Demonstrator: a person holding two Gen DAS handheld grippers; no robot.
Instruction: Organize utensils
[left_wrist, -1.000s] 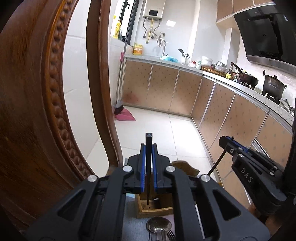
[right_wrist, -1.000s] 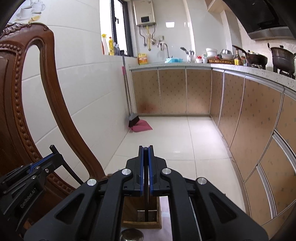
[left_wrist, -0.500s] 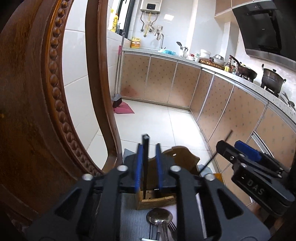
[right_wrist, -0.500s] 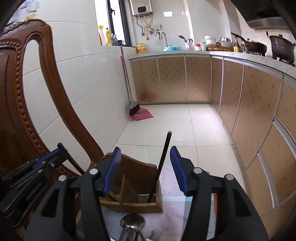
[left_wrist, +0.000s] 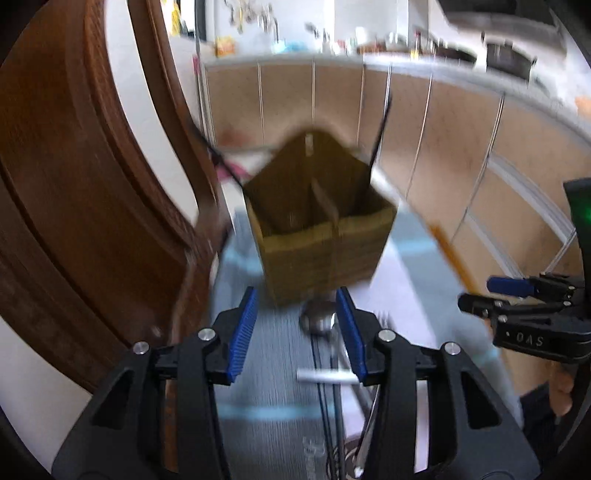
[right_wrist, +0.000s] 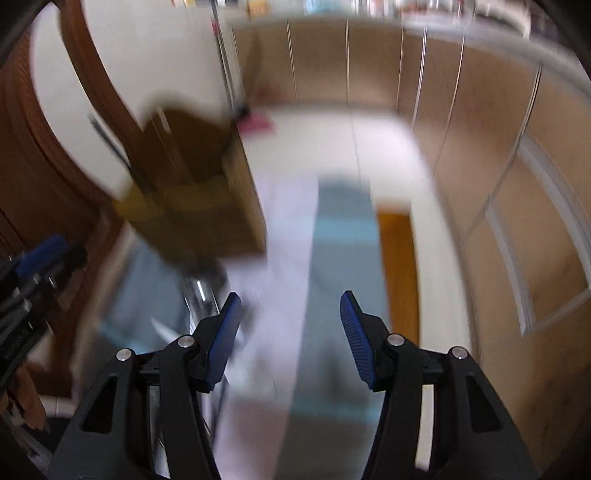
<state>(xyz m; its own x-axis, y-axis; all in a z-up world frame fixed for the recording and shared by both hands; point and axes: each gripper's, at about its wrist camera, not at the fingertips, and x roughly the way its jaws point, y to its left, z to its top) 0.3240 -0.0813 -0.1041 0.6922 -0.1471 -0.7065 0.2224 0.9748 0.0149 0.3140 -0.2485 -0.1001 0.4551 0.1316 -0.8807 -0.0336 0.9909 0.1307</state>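
A wooden utensil holder (left_wrist: 321, 229) with a divider stands on the striped cloth, and it also shows in the right wrist view (right_wrist: 199, 192), blurred. Two black chopsticks lean out of it, one to the left (left_wrist: 218, 158) and one to the right (left_wrist: 378, 144). My left gripper (left_wrist: 295, 332) is open and empty, just short of the holder. A metal spoon (left_wrist: 319, 321) and other cutlery lie on the cloth between its fingers. My right gripper (right_wrist: 290, 332) is open and empty over the cloth, right of the holder. It also shows at the right of the left wrist view (left_wrist: 524, 321).
A carved wooden chair back (left_wrist: 85, 206) rises close on the left. The striped pink, grey and blue cloth (right_wrist: 332, 266) covers the table, whose orange edge (right_wrist: 397, 273) shows on the right. Kitchen cabinets (left_wrist: 424, 122) and a tiled floor lie beyond.
Both grippers opened and let go of the black chopsticks, which now stand in the holder. Both grippers have pulled back and tilted down; the views are motion-blurred.
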